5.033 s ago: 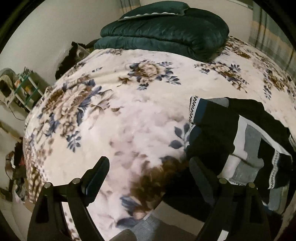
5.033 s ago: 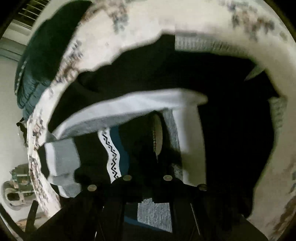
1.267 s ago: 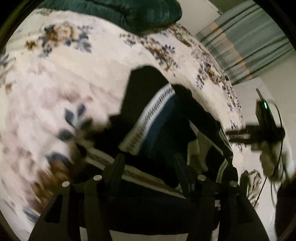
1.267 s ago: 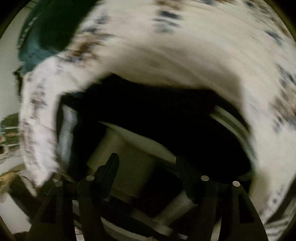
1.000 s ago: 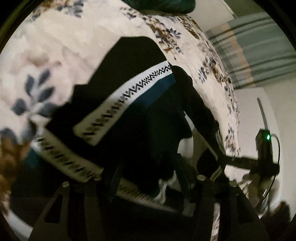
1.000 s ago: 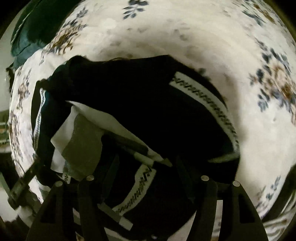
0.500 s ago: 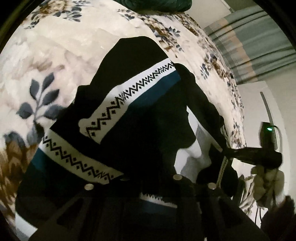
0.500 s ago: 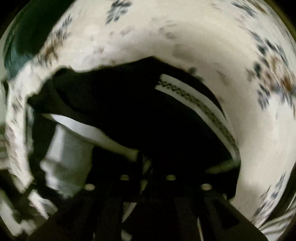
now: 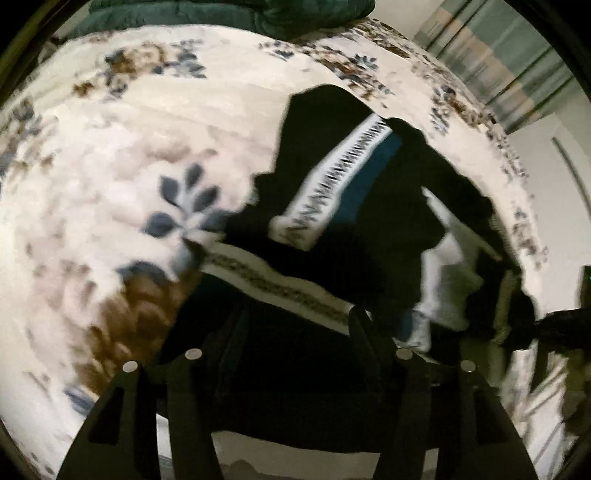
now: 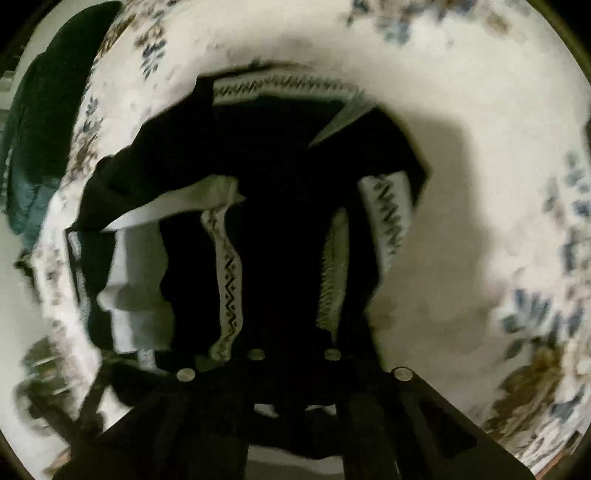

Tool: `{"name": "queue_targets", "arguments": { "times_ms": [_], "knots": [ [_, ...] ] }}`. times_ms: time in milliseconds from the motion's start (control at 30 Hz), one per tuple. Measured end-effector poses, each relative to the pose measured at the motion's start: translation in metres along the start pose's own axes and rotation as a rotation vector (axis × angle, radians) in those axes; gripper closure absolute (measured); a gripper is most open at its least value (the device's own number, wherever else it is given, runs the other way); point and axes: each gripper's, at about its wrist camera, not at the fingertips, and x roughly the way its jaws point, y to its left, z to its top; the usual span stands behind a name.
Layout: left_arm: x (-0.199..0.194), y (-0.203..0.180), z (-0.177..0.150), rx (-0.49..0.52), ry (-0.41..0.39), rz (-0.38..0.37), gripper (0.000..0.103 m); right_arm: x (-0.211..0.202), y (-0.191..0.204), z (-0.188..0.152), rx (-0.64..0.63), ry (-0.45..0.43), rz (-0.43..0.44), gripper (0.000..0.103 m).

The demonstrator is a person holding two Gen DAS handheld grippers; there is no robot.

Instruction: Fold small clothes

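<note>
While both hand-held tools point steeply down at the bed, a dark knit sweater lies crumpled on the floral blanket, near its front edge. Sweater: black body, white bands with zigzag pattern, one teal stripe, pale grey and white panels on one side. Left gripper: jaws stand apart, having just been opening; black cloth and a patterned band lie beneath and between the fingers, but the pads do not press on it. Right gripper: jaws drawn together, having just been closing; its tips sit deep in the black fabric between two zigzag bands, and whether cloth is pinched there cannot be told in the dark. Folded dark green quilt at the far end of the bed, well apart from the sweater. Striped curtain behind the bed in the left wrist view. Both views blurred.
</note>
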Motion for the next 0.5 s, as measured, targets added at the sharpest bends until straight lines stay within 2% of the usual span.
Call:
{"name": "queue_targets", "arguments": {
  "times_ms": [33,67,100,133,167,200,233,267,300,400,500],
  "knots": [
    [-0.001,0.003,0.001,0.011,-0.021,0.01,0.048,-0.004,-0.004,0.0,0.019,-0.017,-0.018,0.101],
    [-0.002,0.005,0.002,0.02,-0.037,0.018,0.042,-0.005,-0.01,0.002,0.052,-0.018,-0.014,0.101],
    [-0.003,0.006,0.002,0.029,-0.051,0.026,0.028,-0.003,-0.015,0.002,0.076,0.001,0.007,0.101],
    [-0.004,0.006,0.005,0.048,-0.062,0.037,0.017,-0.002,-0.018,0.003,0.081,0.024,0.022,0.1],
    [-0.004,0.005,0.007,0.061,-0.06,0.041,0.0,0.0,-0.019,0.002,0.082,0.049,0.037,0.088],
    [-0.005,0.003,0.01,0.083,-0.058,0.056,0.0,-0.003,-0.02,-0.002,0.081,0.057,0.037,0.069],
    [-0.007,-0.001,0.012,0.116,-0.067,0.087,0.0,-0.008,-0.018,-0.004,0.081,0.048,0.042,0.059],
    [-0.009,-0.003,0.013,0.134,-0.074,0.099,0.0,-0.017,-0.019,-0.01,0.086,0.033,0.058,0.045],
    [-0.012,-0.005,0.014,0.152,-0.08,0.104,0.0,-0.025,-0.02,-0.014,0.093,0.026,0.069,0.042],
    [-0.024,-0.017,0.011,0.204,-0.089,0.113,0.0,-0.054,-0.029,-0.039,0.125,-0.002,0.082,0.039],
    [-0.041,-0.044,-0.006,0.283,-0.084,0.125,0.0,-0.079,-0.042,-0.064,0.114,-0.026,0.08,0.031]
  ]
}}
